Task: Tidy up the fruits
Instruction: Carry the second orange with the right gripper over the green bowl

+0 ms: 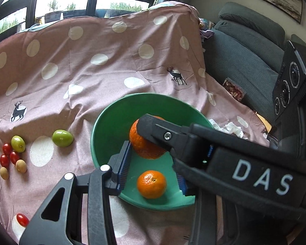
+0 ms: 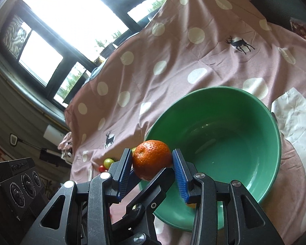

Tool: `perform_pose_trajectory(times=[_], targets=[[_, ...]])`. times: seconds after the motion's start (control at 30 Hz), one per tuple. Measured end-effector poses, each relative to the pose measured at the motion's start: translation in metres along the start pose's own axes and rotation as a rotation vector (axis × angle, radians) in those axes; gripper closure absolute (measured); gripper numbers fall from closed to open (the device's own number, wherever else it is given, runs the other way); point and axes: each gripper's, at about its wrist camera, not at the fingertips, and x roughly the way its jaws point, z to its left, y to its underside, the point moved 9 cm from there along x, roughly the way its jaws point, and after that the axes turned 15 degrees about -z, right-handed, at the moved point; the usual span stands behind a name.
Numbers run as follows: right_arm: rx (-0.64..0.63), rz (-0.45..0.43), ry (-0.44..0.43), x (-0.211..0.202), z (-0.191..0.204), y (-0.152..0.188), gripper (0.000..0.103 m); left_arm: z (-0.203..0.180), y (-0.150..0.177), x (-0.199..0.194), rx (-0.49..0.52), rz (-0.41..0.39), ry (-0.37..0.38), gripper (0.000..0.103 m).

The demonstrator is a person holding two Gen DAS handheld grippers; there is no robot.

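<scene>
Closest to me, my right gripper [image 2: 153,167] is pinching the big orange [image 2: 152,163] between its blue pads, squeezing it at its 9 and 3 o'clock sides. It's hanging right by the 9 o'clock rim of the green bowl [image 2: 261,110] in my right view. My left gripper [image 1: 153,171] is hovering with its fingers apart and gripping nothing. The small mandarin [image 1: 152,183] is showing between them, lying near the bowl's 6 o'clock edge, and neither pad seems to be touching it. To do this well, I'm thinking the orange needs carrying over the bowl's middle and lowering close to the bottom before letting go, so it isn't bouncing out or knocking the mandarin. The left fingers should be clearing out of the way too, since the two grippers are crowding each other. Counting up: two orange citrus and one bowl. Out at the bowl's 9 o'clock, two green fruits [image 1: 62,138], four cherry tomatoes [image 1: 7,148] and two small brown fruits [image 1: 21,165] are waiting on the spotted cloth [image 1: 91,71]. Some white tissue [image 2: 295,122] is lying at the bowl's 3 o'clock.
</scene>
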Motion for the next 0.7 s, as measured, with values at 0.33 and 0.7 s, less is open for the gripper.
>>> perform_pose_trajectory(times=[0.33, 0.7], targets=[[0.038, 0.028, 0.049, 0.008, -0.020, 0.002, 0.059, 0.001, 0.010, 0.021, -0.053, 0.072, 0.047, 0.064], [0.070, 0.048, 0.082, 0.013, -0.037, 0.004, 0.059, -0.003, 0.017, 0.036, -0.049, 0.125, 0.061, 0.064]])
